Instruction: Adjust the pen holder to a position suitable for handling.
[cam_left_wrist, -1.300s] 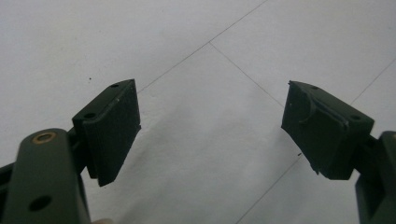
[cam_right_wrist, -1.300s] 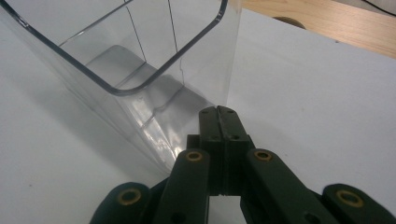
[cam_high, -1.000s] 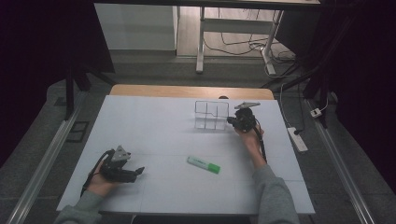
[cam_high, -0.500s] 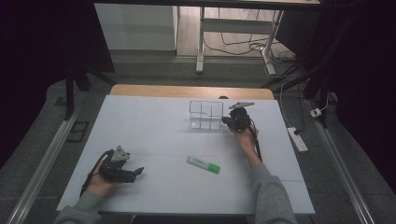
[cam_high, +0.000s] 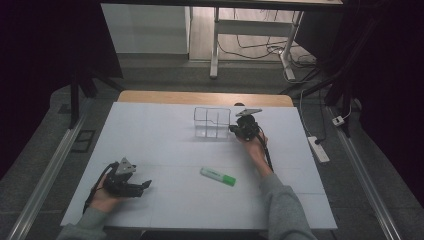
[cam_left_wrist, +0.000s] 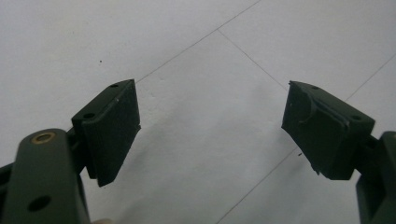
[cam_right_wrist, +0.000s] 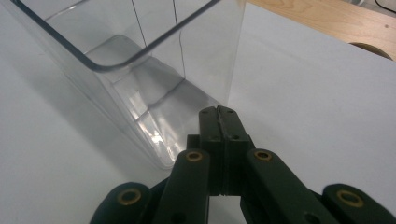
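A clear plastic organiser with several compartments (cam_high: 212, 122) stands at the back middle of the white table (cam_high: 150, 135). My right gripper (cam_high: 233, 130) is at its right side, shut, with nothing between its fingers. In the right gripper view the closed tips (cam_right_wrist: 219, 112) rest against the bottom corner of the organiser's wall (cam_right_wrist: 140, 70). A white marker with a green cap (cam_high: 218, 176) lies flat in the middle of the table, nearer the front. At the front left my left gripper (cam_high: 145, 186) rests on the table, and it stands open (cam_left_wrist: 210, 126) over bare white surface.
A strip of wooden tabletop (cam_high: 205, 97) shows beyond the white sheet. A power strip (cam_high: 318, 149) lies on the floor to the right, and a metal rail (cam_high: 45, 175) runs along the left. Desk legs and cables stand behind the table.
The right gripper has moved left and the clear organiser has slid left along with it. The left gripper and the marker have stayed where they were.
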